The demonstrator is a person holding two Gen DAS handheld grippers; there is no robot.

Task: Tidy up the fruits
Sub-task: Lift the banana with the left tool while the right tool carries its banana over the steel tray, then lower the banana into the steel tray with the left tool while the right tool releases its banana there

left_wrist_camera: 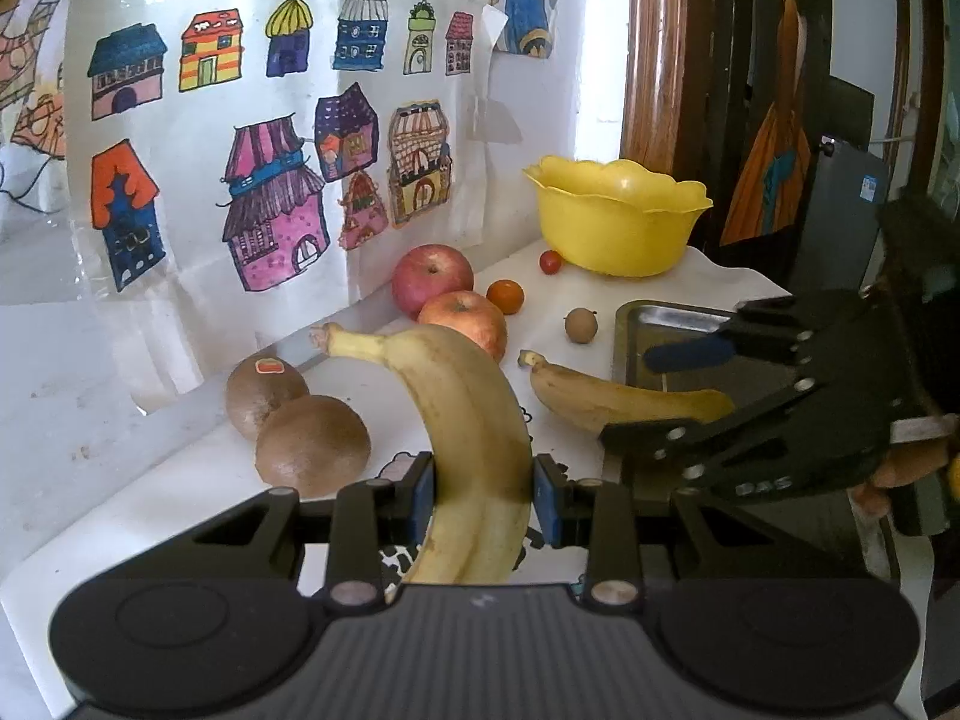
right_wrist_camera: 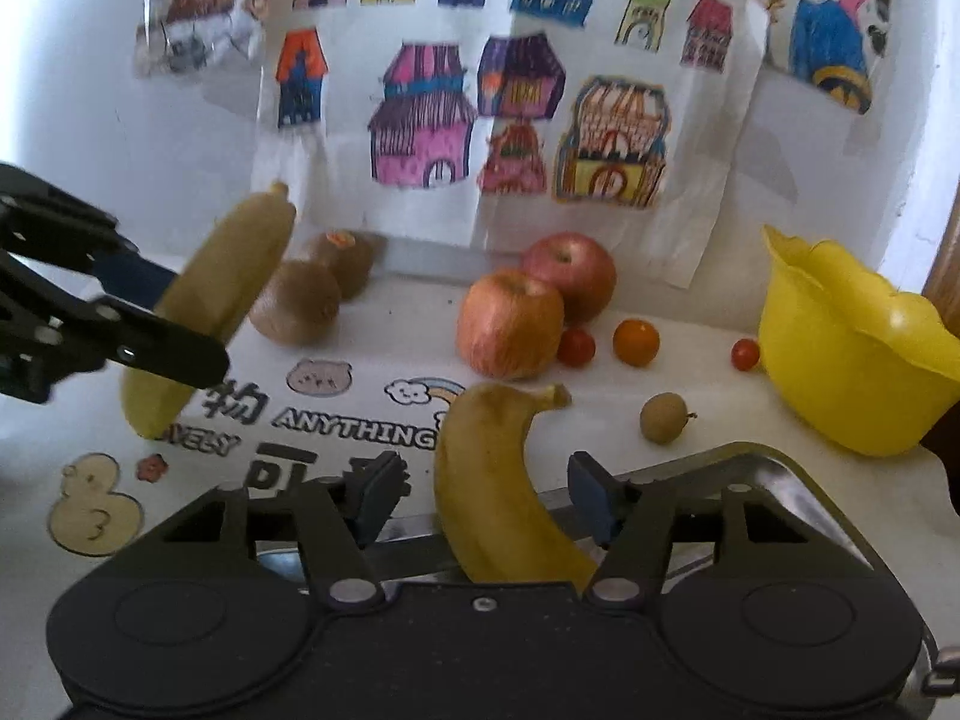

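My left gripper (left_wrist_camera: 483, 498) is shut on a large yellow banana (left_wrist_camera: 468, 420) and holds it above the table; it also shows at the left of the right wrist view (right_wrist_camera: 216, 294). My right gripper (right_wrist_camera: 480, 495) is open around a second banana (right_wrist_camera: 498, 480) that lies across the rim of the steel tray (right_wrist_camera: 780, 480), the pads apart from it. That banana (left_wrist_camera: 618, 399) and tray (left_wrist_camera: 672, 324) also show in the left wrist view. Two apples (right_wrist_camera: 522, 312), two kiwis (right_wrist_camera: 300, 300), an orange (right_wrist_camera: 636, 342), cherry tomatoes (right_wrist_camera: 576, 347) and a small brown fruit (right_wrist_camera: 663, 418) lie on the table.
A yellow plastic bowl (right_wrist_camera: 840, 348) stands at the right near the table's edge. Children's drawings of houses (right_wrist_camera: 510, 90) hang on the white wall behind. A printed mat (right_wrist_camera: 336, 420) covers the table. A dark door (left_wrist_camera: 780, 90) is beyond the bowl.
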